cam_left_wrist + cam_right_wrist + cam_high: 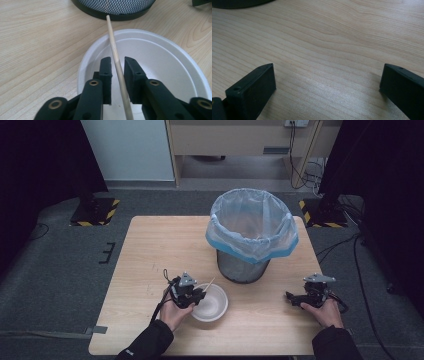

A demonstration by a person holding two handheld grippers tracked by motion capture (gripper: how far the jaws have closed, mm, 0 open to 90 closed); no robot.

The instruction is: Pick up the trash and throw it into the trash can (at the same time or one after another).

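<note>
A white bowl (214, 306) (162, 57) sits on the wooden table (150, 250) near its front edge. A thin wooden stick (209, 283) (113, 40) leans out of the bowl over its far rim. My left gripper (199, 295) (117, 60) reaches into the bowl, its jaws narrowly apart around the stick. The stick lies against the right pad (130, 75), and a small gap shows at the left pad (106, 75). My right gripper (291, 296) (327, 67) rests low over bare wood at the front right, jaws wide apart with nothing between them.
A black mesh bin (243, 265) (115, 10) lined with a pale blue bag (252, 227) stands just behind the bowl, mid-table. Dark stands with yellow-striped bases (95, 210) flank the table's far corners on the grey floor.
</note>
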